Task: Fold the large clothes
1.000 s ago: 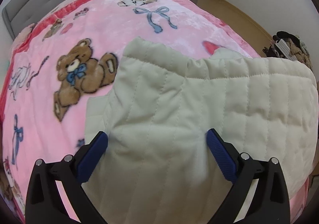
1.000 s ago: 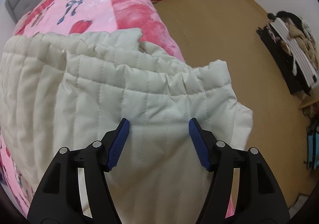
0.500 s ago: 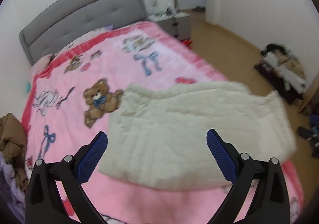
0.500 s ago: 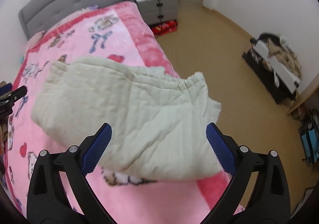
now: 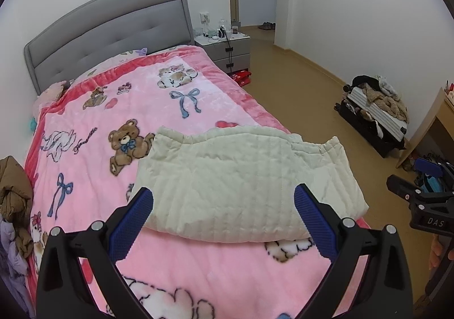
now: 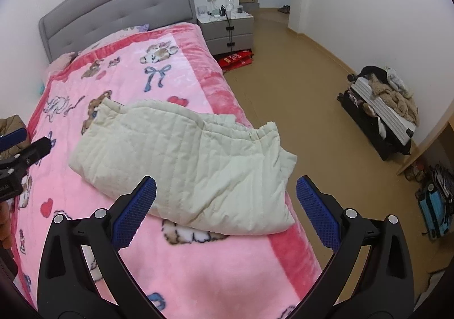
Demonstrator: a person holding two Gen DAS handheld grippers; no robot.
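The cream quilted garment (image 5: 244,185) lies folded on the pink blanket (image 5: 198,270) near the bed's right edge. The left tool (image 5: 224,222) and right tool (image 6: 227,211) are both spread wide, holding nothing.

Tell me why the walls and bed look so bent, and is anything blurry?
Left wrist view: fisheye lens bows the grey padded headboard and darkens the corners; the cream quilted folded garment is sharp under even, soft light. Right wrist view: same curving, the tan floor arcs; no motion blur or glare.
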